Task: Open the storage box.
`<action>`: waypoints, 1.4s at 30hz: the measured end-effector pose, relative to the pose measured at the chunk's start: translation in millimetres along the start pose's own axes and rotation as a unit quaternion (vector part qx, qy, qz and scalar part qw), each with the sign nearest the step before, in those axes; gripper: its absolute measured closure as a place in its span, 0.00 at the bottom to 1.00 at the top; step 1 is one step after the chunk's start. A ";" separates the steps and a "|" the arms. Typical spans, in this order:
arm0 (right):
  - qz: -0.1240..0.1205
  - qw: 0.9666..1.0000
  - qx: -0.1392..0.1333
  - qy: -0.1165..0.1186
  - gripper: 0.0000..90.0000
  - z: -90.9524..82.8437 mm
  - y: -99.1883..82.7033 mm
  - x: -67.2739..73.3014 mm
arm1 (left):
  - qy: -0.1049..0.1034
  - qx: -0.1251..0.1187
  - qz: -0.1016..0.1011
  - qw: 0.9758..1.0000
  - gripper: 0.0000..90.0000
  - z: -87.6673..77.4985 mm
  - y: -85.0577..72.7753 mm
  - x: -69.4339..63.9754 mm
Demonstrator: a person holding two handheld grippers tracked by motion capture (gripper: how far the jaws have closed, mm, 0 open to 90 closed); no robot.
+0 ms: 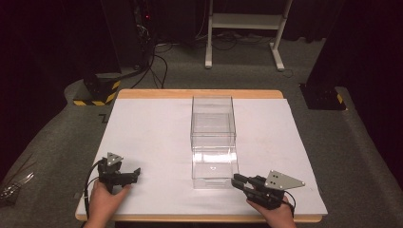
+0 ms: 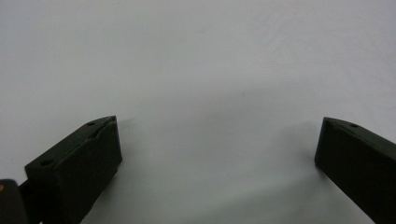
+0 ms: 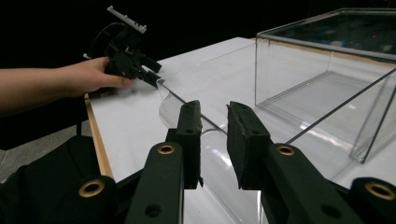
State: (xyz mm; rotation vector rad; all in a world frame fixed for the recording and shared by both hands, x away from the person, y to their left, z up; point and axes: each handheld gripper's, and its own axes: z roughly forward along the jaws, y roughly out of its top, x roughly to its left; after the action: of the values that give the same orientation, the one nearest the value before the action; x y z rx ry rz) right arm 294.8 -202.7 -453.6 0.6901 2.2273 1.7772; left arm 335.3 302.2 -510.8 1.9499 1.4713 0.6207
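**Two clear pieces, right tongs parted at the curved one**

We read this step as working on the curved clear lid (image 1: pixel 214 166), which lies on the worktop (image 1: pixel 142 128) at the near end of the clear box (image 1: pixel 213 121), the two touching or all but; we can't tell which. Right tongs (image 3: pixel 214 122) sit at the lid's near right edge. The jaws stand a narrow gap apart with the clear edge running through that gap, pads not pressing as far as we can see, so released, not clenched. Left tongs (image 2: pixel 217 140) are wide open over bare white surface, nothing between them, parked well left of the lid in the high view (image 1: pixel 134 174).

Next move, our guess: either close on the lid edge for a firm pinch or back off clear of it. Thin slick plastic, so squareness of the pads matters.

Containers: box stands upright, open top, empty. Lid holds nothing.
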 end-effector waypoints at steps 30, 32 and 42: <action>0.016 0.988 -0.011 -0.152 0.66 -25.9 -18.8 -42.7 | 0.000 0.000 0.001 1.000 0.01 0.0 0.1 0.3; 0.021 0.987 -0.008 -0.156 0.66 -26.7 -20.2 -44.4 | 0.000 0.000 0.000 1.000 0.01 0.0 0.0 0.1; 0.017 0.972 0.044 -0.232 0.59 -34.4 -31.8 -59.4 | 0.000 0.000 0.000 1.000 0.01 0.0 0.0 0.3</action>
State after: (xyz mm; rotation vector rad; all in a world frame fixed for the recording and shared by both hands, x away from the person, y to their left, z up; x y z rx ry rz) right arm 324.0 -266.1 -482.9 1.0446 1.9877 1.3565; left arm 335.4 302.5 -510.7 1.9504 1.4702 0.6203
